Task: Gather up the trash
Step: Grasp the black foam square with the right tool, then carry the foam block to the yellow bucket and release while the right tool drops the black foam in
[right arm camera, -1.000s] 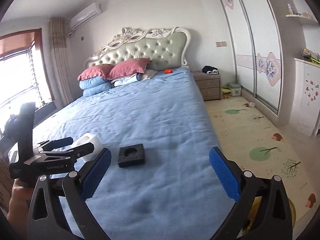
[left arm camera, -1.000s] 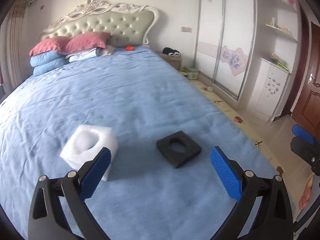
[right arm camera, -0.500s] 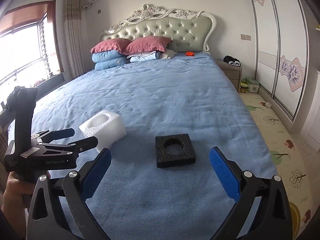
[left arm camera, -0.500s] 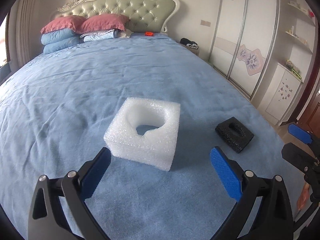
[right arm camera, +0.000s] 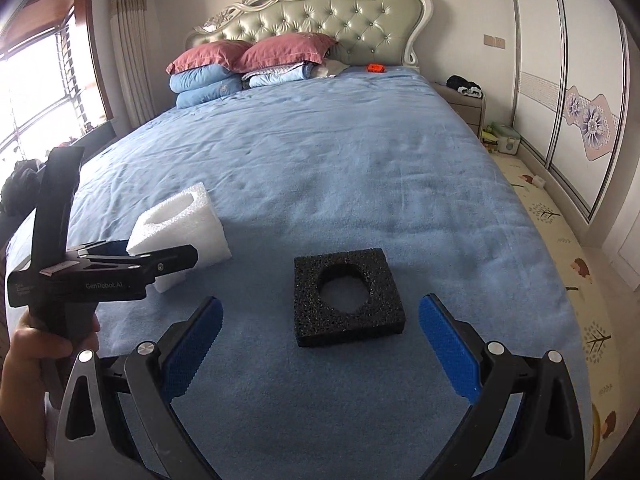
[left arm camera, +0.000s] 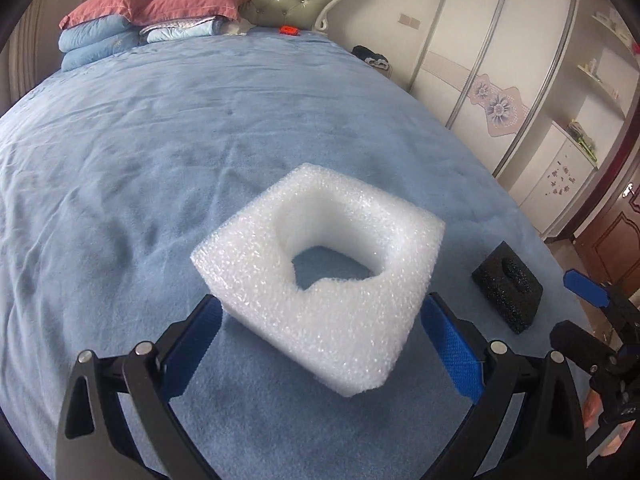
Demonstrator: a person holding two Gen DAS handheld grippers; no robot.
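Note:
A white foam block with a hole through it lies on the blue bed. My left gripper is open, its blue pads on either side of the block's near corner. The block also shows in the right wrist view, with the left gripper at it. A black foam square with a round hole lies on the bed just beyond my right gripper, which is open and empty. The black square also shows in the left wrist view.
Pillows and folded quilts lie at the headboard, with a small orange object nearby. A nightstand, a play mat on the floor and sliding wardrobe doors are to the right of the bed.
My left gripper has moved in on the white foam block, which now sits between its open pads. My right gripper has moved closer to the black foam square.

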